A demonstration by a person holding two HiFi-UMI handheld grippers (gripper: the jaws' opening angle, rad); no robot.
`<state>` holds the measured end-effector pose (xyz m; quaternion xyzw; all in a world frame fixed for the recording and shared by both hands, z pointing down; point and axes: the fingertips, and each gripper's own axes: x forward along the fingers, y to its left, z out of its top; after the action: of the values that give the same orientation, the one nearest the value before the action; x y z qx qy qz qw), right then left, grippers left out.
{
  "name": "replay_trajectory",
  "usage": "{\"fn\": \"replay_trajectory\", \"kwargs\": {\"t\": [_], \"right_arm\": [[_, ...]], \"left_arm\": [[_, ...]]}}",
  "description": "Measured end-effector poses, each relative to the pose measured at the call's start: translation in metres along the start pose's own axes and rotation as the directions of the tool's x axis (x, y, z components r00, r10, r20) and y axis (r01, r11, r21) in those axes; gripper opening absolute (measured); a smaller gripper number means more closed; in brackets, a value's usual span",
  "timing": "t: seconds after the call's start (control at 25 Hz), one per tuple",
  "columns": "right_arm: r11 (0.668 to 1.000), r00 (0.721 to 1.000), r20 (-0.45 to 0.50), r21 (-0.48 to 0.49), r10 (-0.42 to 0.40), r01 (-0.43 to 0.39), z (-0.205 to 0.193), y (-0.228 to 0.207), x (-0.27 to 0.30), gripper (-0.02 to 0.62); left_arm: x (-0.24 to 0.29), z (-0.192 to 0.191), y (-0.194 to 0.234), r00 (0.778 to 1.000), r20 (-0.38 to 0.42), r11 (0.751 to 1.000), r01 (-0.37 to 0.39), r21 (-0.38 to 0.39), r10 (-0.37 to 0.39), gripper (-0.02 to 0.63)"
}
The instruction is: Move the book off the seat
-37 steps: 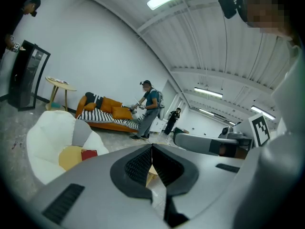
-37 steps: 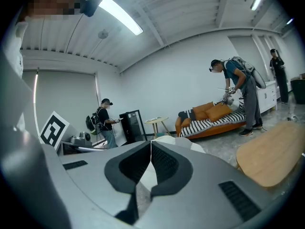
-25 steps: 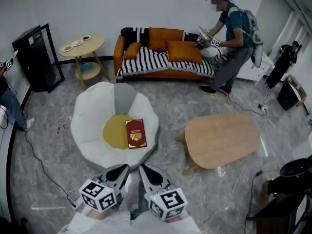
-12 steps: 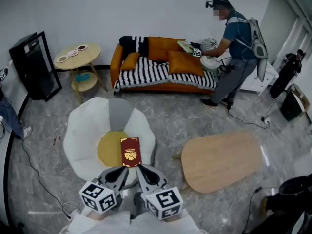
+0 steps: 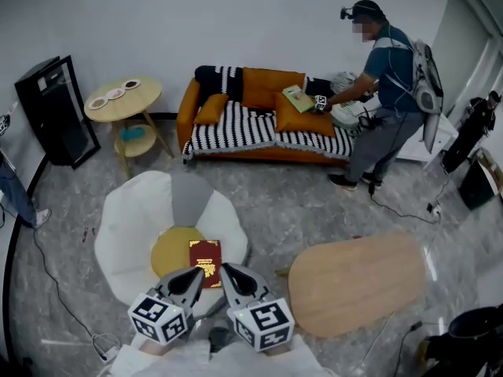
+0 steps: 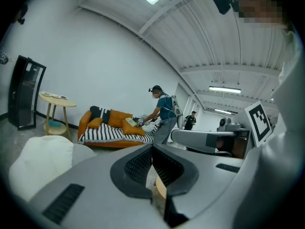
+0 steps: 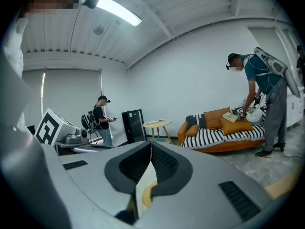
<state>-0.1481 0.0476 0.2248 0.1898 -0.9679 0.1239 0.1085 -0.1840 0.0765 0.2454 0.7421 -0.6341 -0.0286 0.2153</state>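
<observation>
A dark red book (image 5: 205, 257) lies on the yellow seat cushion (image 5: 173, 250) of a white petal-shaped chair (image 5: 130, 226), seen in the head view. My left gripper (image 5: 196, 273) and right gripper (image 5: 227, 269) are side by side at the chair's near edge, their tips just short of the book's near end. Both are shut with nothing between the jaws. In the left gripper view the closed left gripper (image 6: 152, 148) points over the chair's white edge (image 6: 43, 151). The right gripper (image 7: 151, 146) points across the room, and the book is hidden in both gripper views.
An oval wooden table (image 5: 357, 281) stands to the right of the chair. Farther back are an orange sofa (image 5: 259, 124) with a striped throw, a person (image 5: 385, 93) bending over it, a round side table (image 5: 122, 96) and a black cabinet (image 5: 55, 108). A cable (image 5: 55, 289) trails at left.
Both grippers have come forward to the chair, so the book now lies right at their tips. The person at the sofa has shifted a little.
</observation>
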Motion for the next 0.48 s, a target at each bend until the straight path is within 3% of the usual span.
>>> {"fn": "replay_trajectory", "kwargs": {"t": [0.48], "right_arm": [[1.0,1.0,0.009,0.027,0.003,-0.003,-0.001,-0.018,0.007,0.012]], "left_arm": [[0.033,-0.001,-0.003,0.999,-0.05,0.999,0.016,0.052,-0.014,0.008]]}}
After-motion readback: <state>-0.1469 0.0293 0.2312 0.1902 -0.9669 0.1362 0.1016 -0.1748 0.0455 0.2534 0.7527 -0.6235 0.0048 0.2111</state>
